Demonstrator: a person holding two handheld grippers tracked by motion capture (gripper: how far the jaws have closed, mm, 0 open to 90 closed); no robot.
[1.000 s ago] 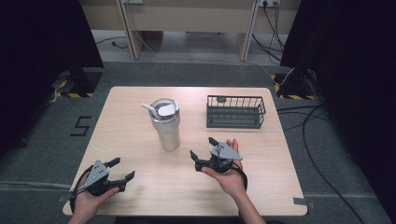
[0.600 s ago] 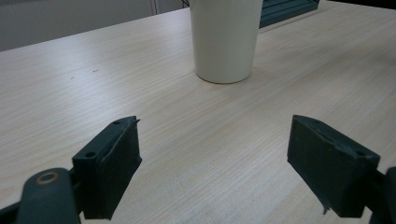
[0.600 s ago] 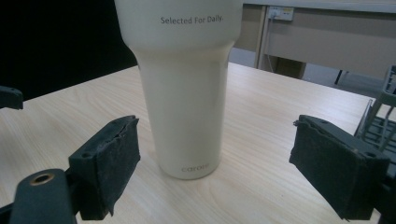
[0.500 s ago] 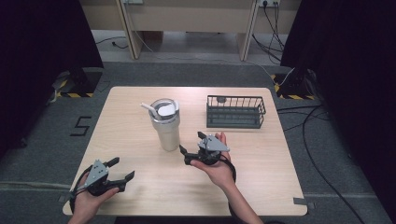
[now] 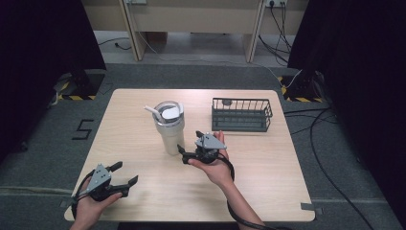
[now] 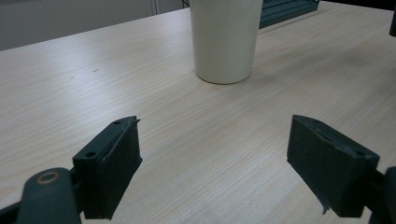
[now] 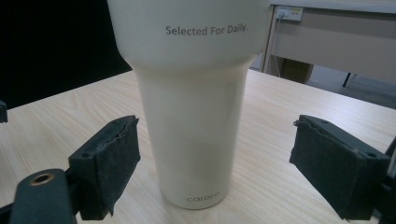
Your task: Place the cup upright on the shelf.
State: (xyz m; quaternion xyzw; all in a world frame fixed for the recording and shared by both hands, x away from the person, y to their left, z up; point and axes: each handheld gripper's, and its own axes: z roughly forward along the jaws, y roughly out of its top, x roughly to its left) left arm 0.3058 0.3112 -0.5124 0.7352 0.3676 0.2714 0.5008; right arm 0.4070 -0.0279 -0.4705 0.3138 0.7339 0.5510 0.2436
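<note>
A cream tumbler (image 5: 168, 128) with a lid and a white straw stands upright in the middle of the wooden table (image 5: 268, 172). My right gripper (image 5: 188, 143) is just right of its lower body, pointing at it with jaws open. In the right gripper view the tumbler (image 7: 191, 116) is close ahead, between the lines of the two spread jaws of the right gripper (image 7: 215, 163), untouched. My left gripper (image 5: 125, 173) is open near the table's front left corner and holds nothing. From the left gripper (image 6: 215, 140), the tumbler (image 6: 226, 37) is farther off.
A dark wire basket (image 5: 241, 115) sits at the back right of the table, with a small object inside near its far left corner. Its corner (image 6: 285, 9) shows behind the tumbler in the left gripper view. Grey floor and cables surround the table.
My right gripper has moved left and slightly away from the person, closing in on the tumbler. The left gripper has stayed in place.
</note>
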